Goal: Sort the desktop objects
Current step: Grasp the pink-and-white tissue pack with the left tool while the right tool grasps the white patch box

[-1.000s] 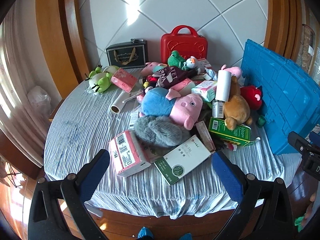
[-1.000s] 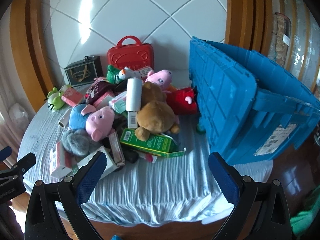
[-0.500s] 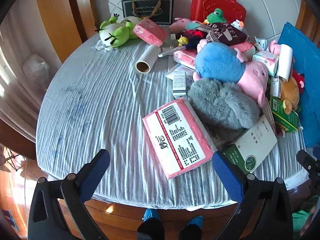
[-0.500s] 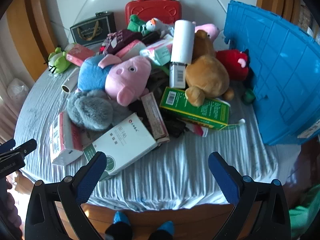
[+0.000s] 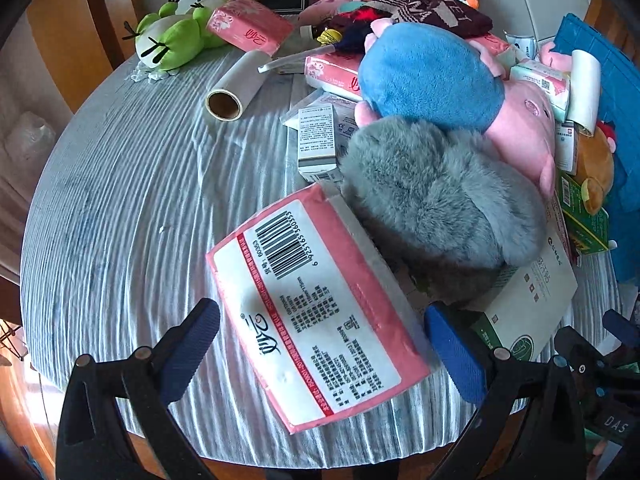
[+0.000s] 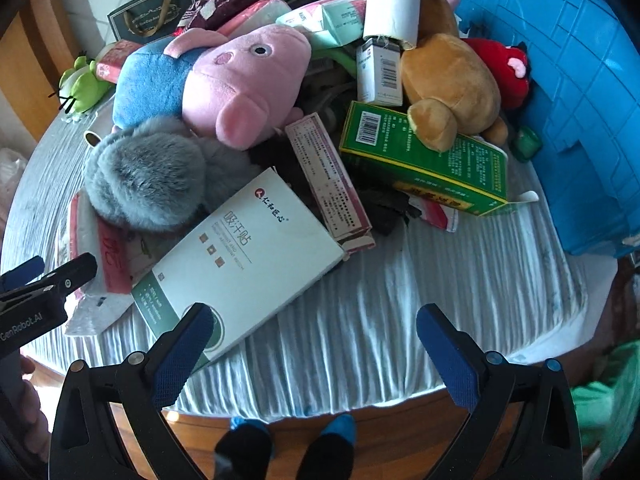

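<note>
A round table (image 5: pixel 120 200) covered in a rippled pale cloth is carrying a jumbled heap of toys, boxes and packets, and a person is holding 2 handheld grippers over its near edge. The left gripper (image 5: pixel 320 344) is hovering with its blue-padded jaws spread wide on either side of a pink tissue pack (image 5: pixel 316 312), which is lying label up at the near edge; the pads are not touching it and nothing is held. The right gripper (image 6: pixel 316 340) is also gaping wide and empty, its left pad sitting just over the near corner of a white and green box (image 6: pixel 240 256). Behind these, a grey fluffy toy (image 5: pixel 436 200) is lying partly on the pack and the box, and a pink and blue pig plush (image 6: pixel 208 84) is resting on the heap beyond it. Further right, a green carton (image 6: pixel 420 160) is lying under the foot of a brown bear plush (image 6: pixel 448 80). A blue crate (image 6: pixel 580 92) is standing at the far right, its inside hidden from view. A green frog plush (image 5: pixel 168 40) and a paper roll (image 5: pixel 236 88) are lying apart at the far left. Judging by the heap, sorting is barely starting: nothing looks grouped yet, and almost everything is waiting to be moved.
</note>
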### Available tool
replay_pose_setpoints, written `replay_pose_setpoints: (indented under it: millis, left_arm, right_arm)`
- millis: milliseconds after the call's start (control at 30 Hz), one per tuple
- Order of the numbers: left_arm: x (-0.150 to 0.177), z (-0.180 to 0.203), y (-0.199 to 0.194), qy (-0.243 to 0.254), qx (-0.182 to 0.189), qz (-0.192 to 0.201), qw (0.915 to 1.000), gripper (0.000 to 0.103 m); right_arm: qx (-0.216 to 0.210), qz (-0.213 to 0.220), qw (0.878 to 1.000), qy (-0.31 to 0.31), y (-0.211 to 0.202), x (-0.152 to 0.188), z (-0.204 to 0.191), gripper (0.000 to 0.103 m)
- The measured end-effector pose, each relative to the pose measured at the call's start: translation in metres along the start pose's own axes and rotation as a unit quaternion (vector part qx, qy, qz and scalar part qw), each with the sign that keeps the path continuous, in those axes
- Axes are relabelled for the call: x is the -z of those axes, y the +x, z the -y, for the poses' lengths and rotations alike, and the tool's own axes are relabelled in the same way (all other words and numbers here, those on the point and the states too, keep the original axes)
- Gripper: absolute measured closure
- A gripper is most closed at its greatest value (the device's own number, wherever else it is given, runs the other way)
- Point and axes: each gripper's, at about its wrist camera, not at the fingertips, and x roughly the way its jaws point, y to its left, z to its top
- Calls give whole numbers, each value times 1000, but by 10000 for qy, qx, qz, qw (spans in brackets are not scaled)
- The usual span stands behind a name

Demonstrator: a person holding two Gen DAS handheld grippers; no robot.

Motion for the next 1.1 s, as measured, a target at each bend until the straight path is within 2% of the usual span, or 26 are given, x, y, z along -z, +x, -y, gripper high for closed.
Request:
replay_pose_setpoints:
  millis: [133, 333, 467, 533, 633, 733, 900, 1000, 1100]
  left_arm:
    - [-3, 0, 12, -79, -42, -142, 9999, 0]
    - [-5, 3, 20, 101, -362, -115, 9992, 0]
    - [5, -12, 21, 382, -667, -201, 9968, 0]
    - [10, -26, 23, 364, -831, -282, 9955, 0]
    - [11, -53, 31, 23, -643, -542, 9965, 0]
    - [10, -68, 39, -132, -581, -611, 9964, 0]
    - [4, -75, 52, -255, -358, -784, 9960, 0]
    - [-2, -69, 54, -131, -291, -806, 9962, 0]
    - [-7, -58, 52, 88, -171, -799, 9966, 11]
  right_arm:
    - [-108, -62, 9999, 17, 9, -8, -3, 0]
    - [-285, -222, 9992, 191, 20, -13, -1, 0]
    - [-592, -396, 9966, 413, 26, -13, -5, 0]
    - [-686, -453, 9954, 491, 28, -13, -11, 0]
    - [-712, -568, 9937, 656, 36, -15, -20, 0]
    - [-601, -681, 9921, 869, 48, -19, -28, 0]
    - [-401, -586, 9925, 996, 55, -26, -33, 0]
    - [-345, -687, 9914, 1061, 57, -29, -34, 0]
    - [-289, -688, 9937, 832, 59, -34, -38, 0]
